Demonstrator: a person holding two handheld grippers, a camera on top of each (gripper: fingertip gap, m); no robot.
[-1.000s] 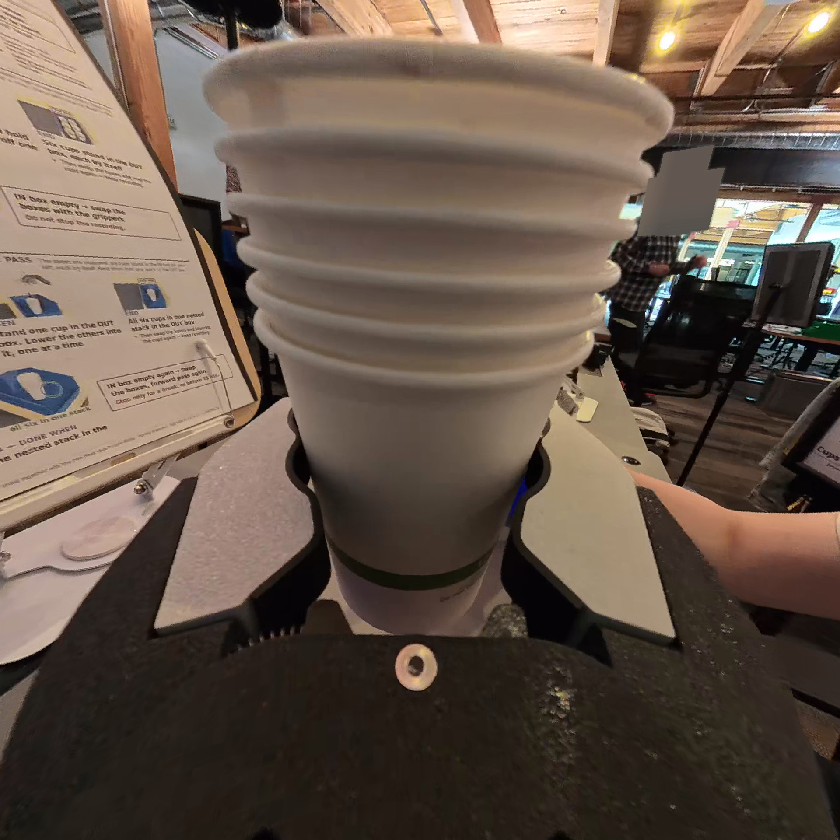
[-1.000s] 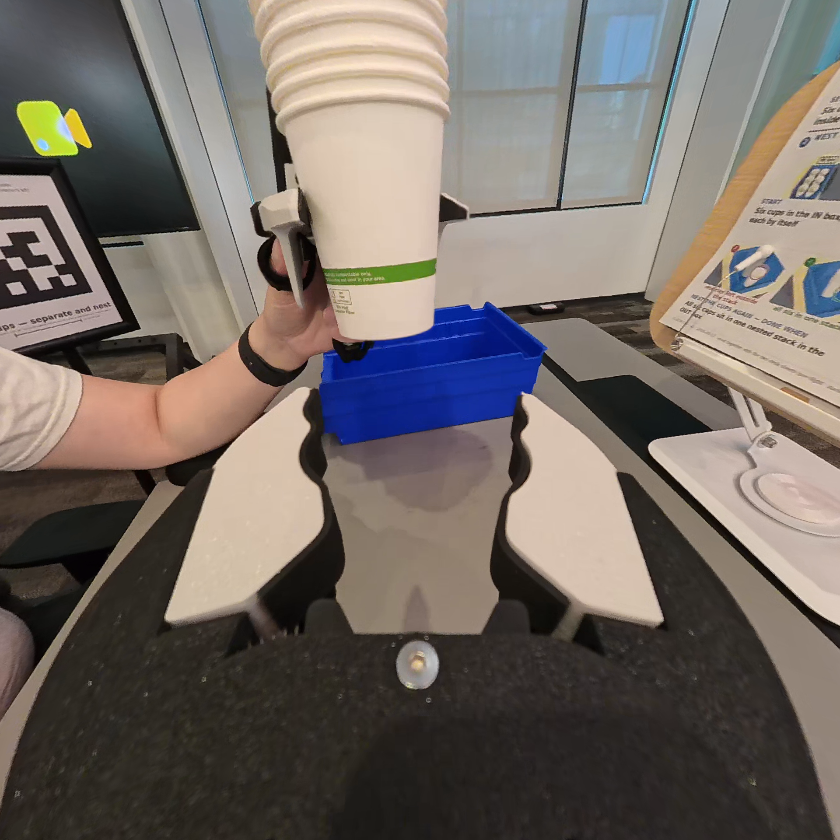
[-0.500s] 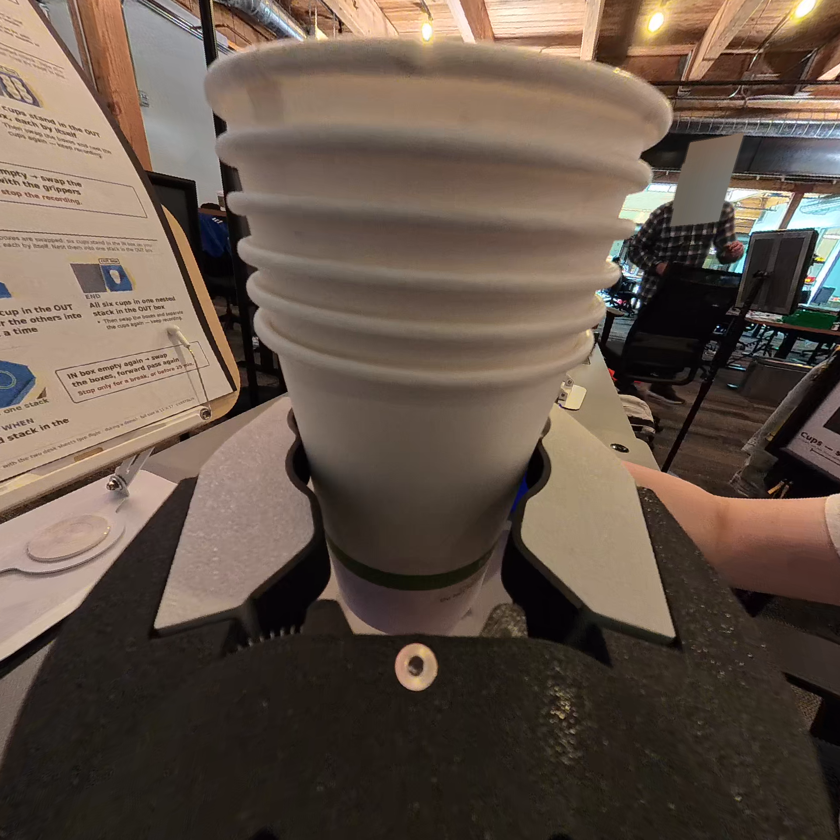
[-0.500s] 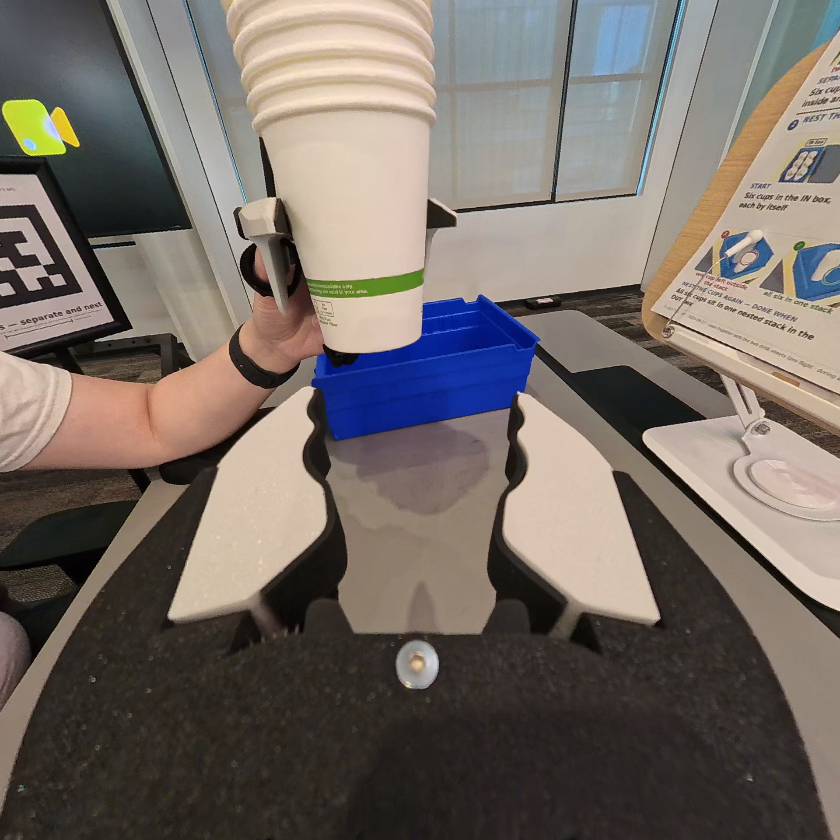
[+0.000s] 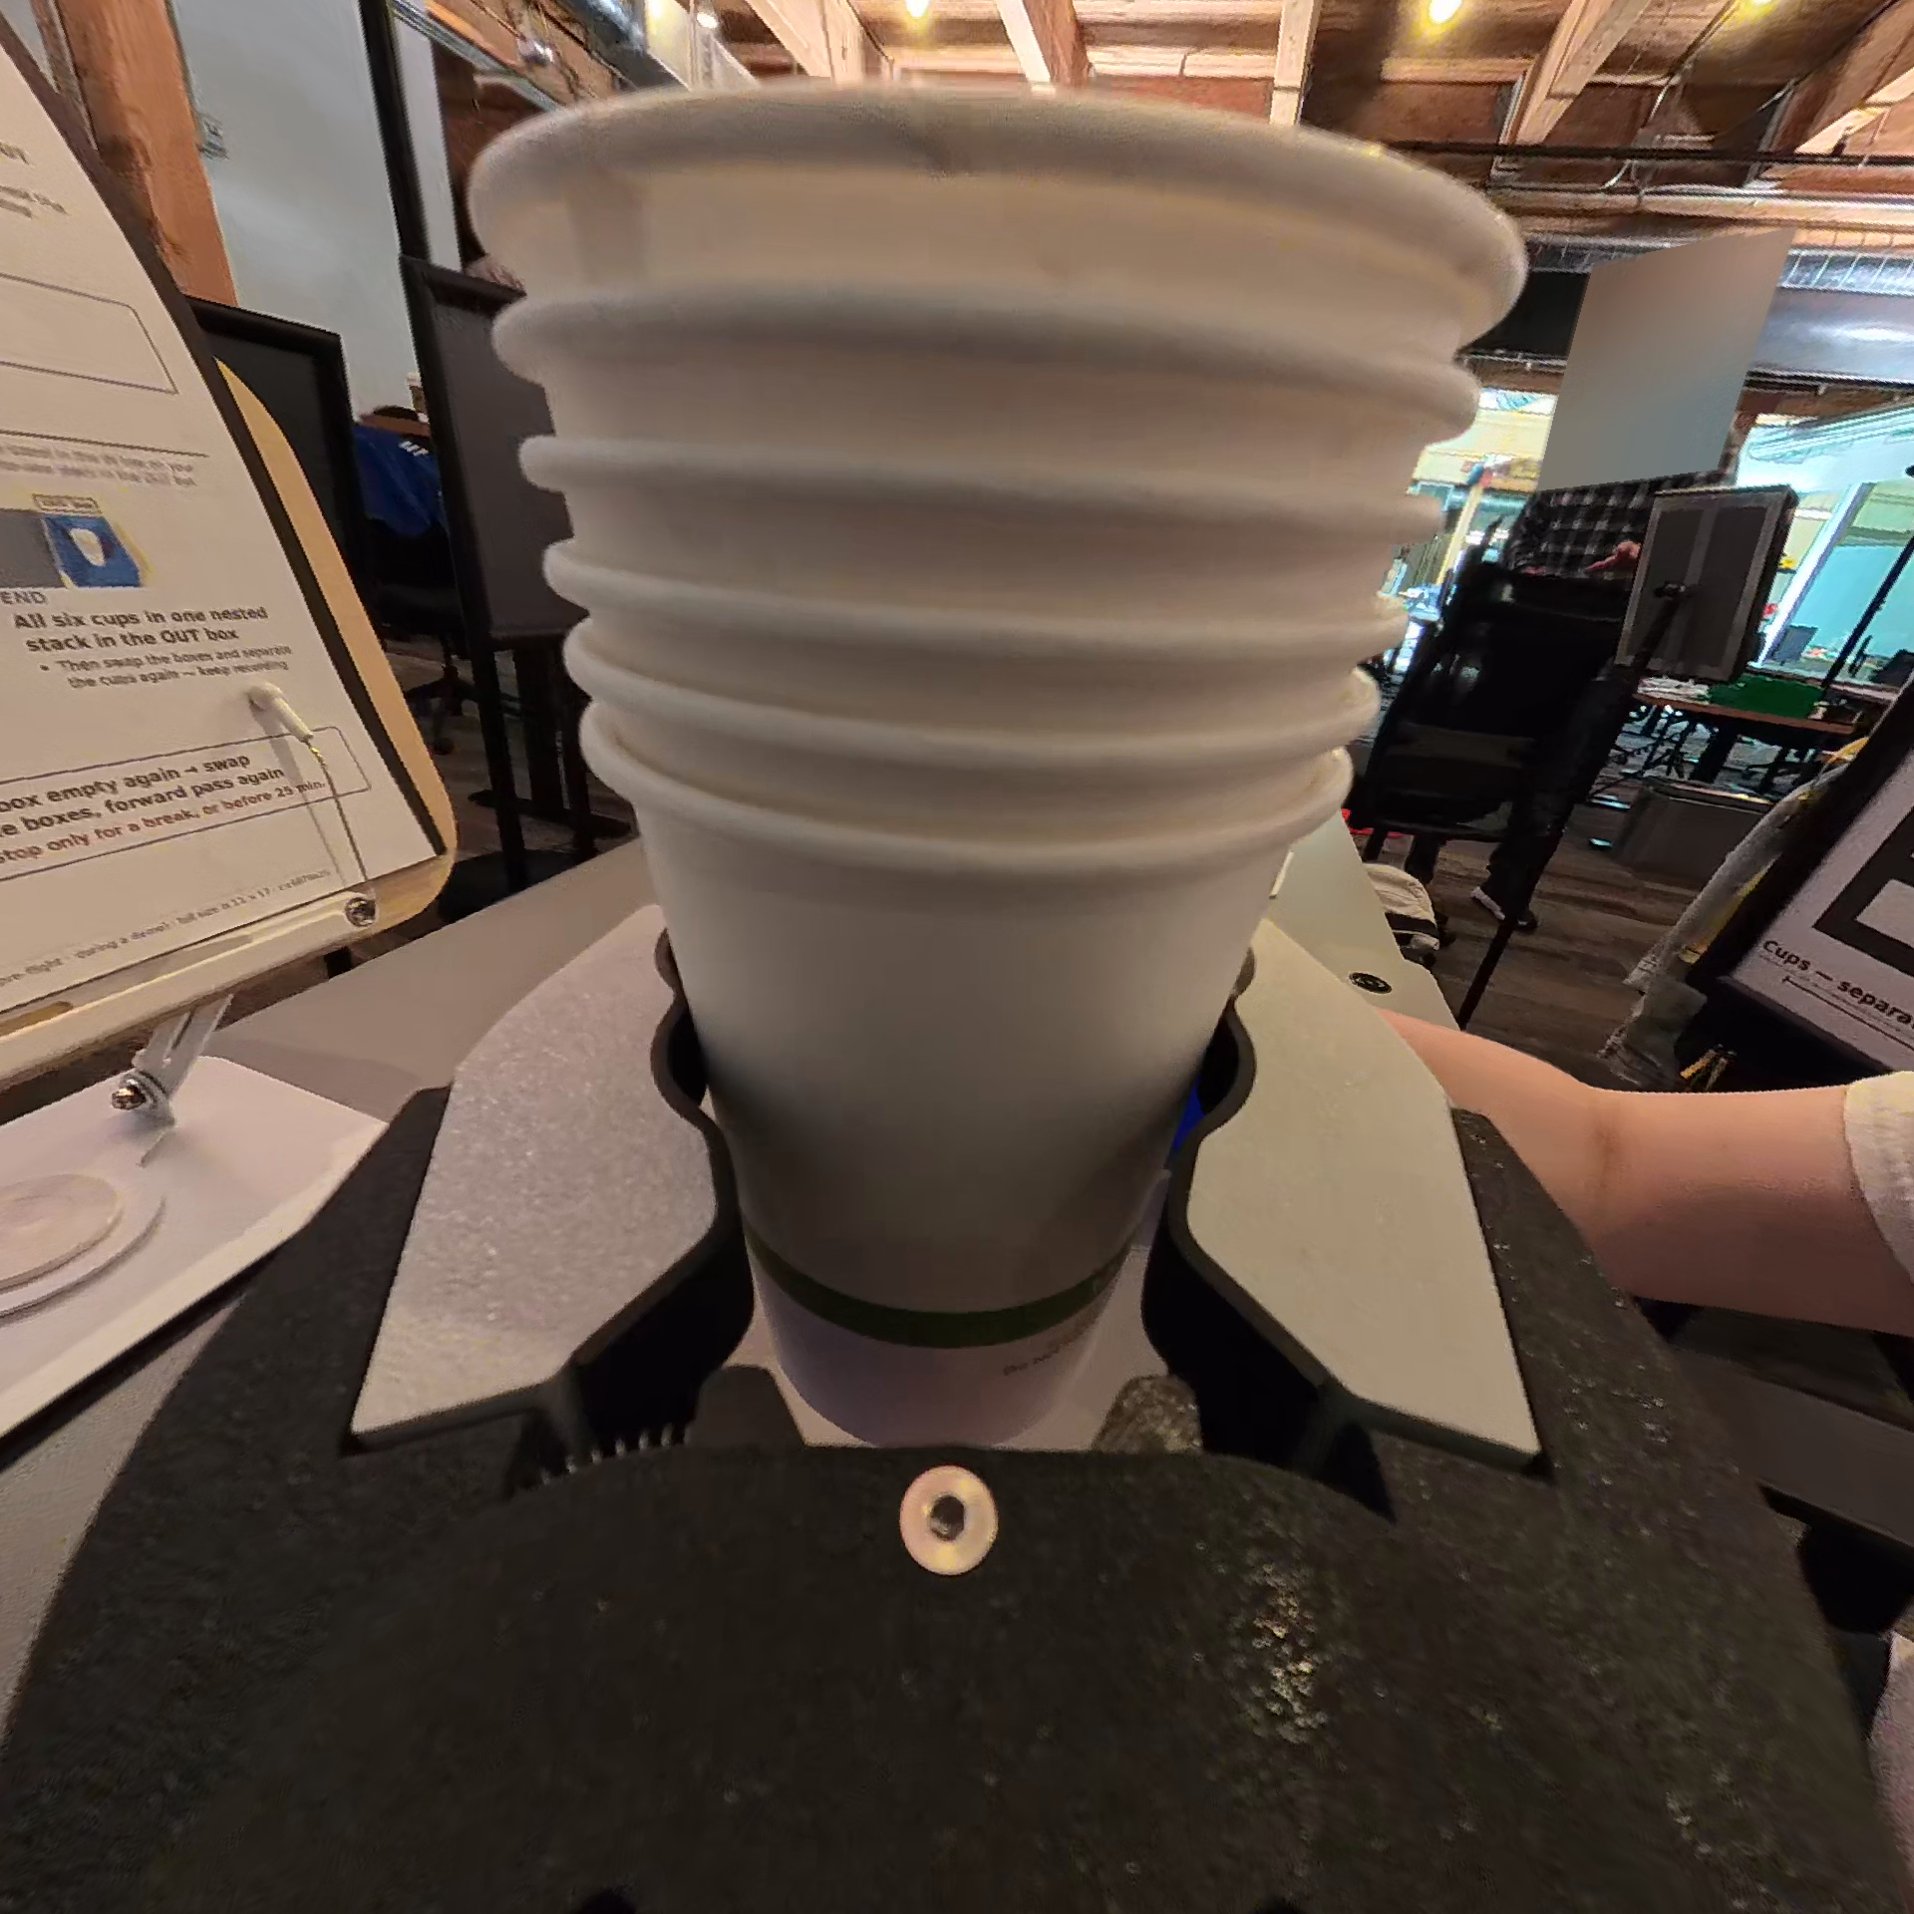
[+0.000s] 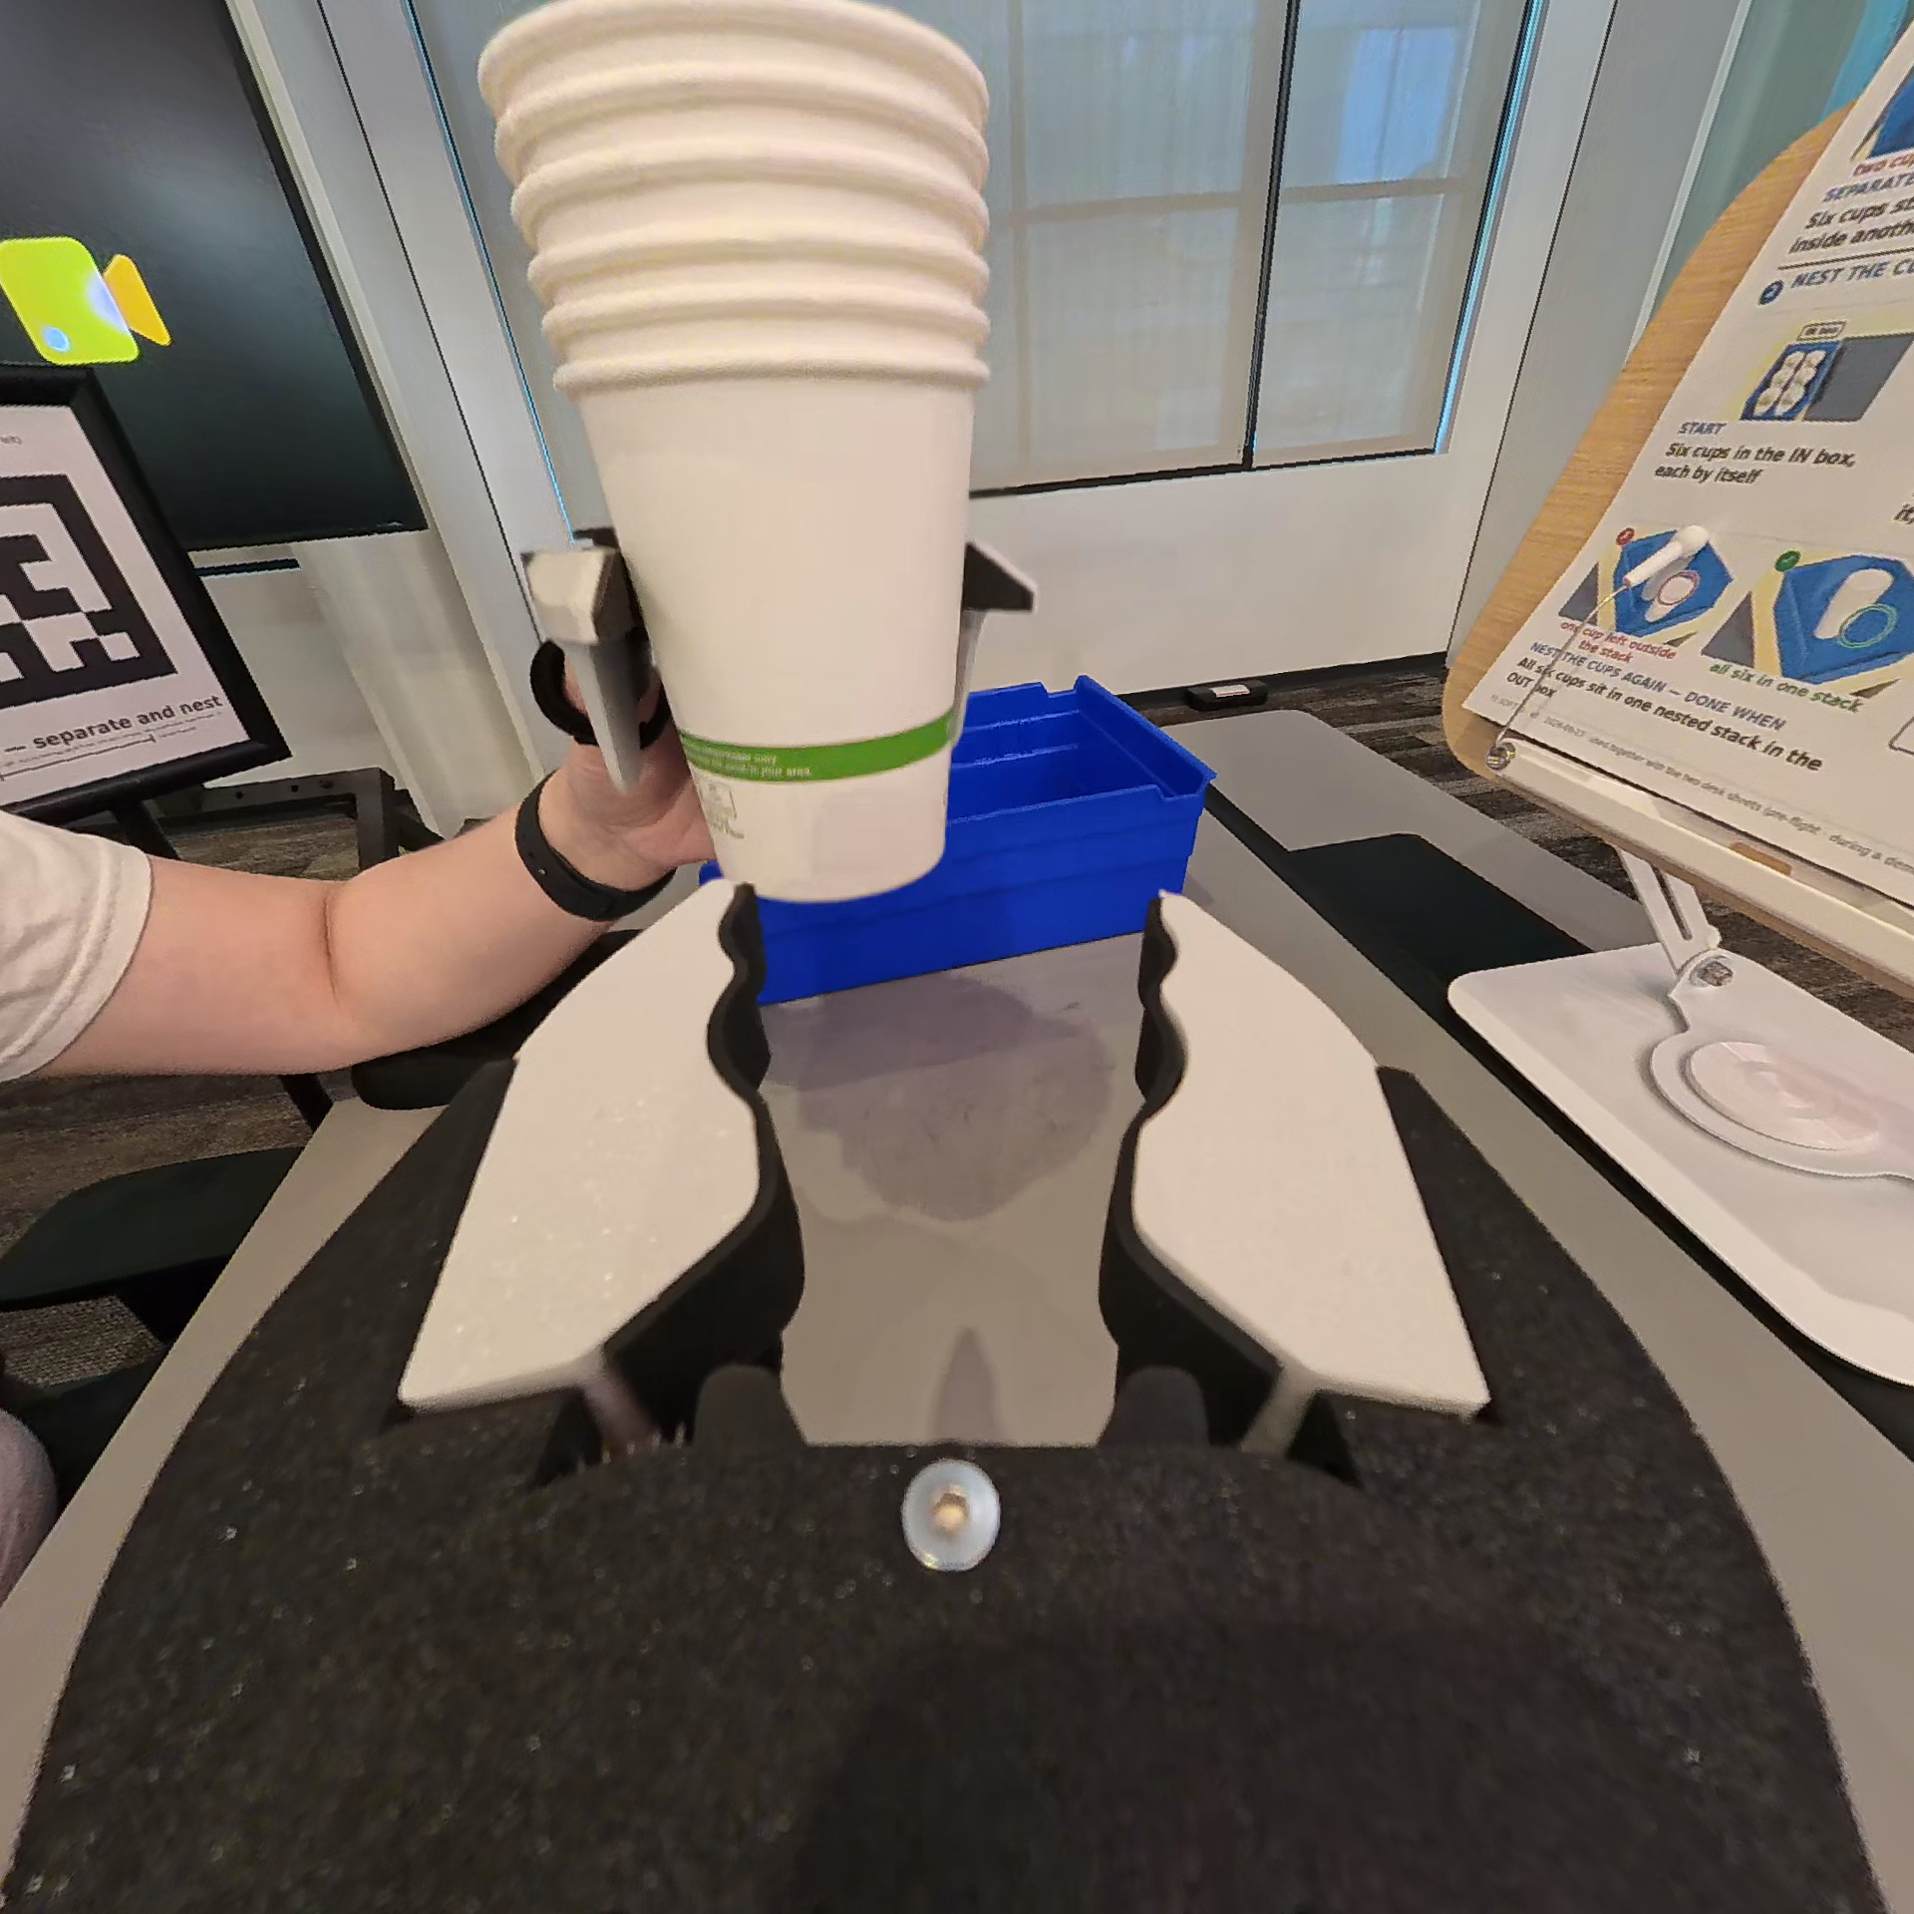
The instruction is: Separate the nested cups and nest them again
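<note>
A nested stack of several white paper cups [image 5: 963, 642] with a green band near the base fills the left wrist view. My left gripper [image 5: 953, 994] is shut on the outermost cup's lower body and holds the stack upright in the air. In the right wrist view the same stack [image 6: 787, 580] hangs above the grey table, held by the left gripper [image 6: 777, 611] in a person's hand. My right gripper [image 6: 948, 932] is open and empty, its fingertips just below and in front of the stack's base.
A blue bin [image 6: 1046, 829] stands on the grey table [image 6: 1336, 818] behind the stack. A white instruction board on a stand [image 6: 1709, 539] is at the right. A framed sign with a square code [image 6: 73, 621] stands at the left. The person's forearm [image 6: 404, 963] reaches in from the left.
The stack in the left gripper has come lower and closer to the right gripper's fingertips. The left wrist view has swung right, so the instruction board slid left. The right gripper stays open.
</note>
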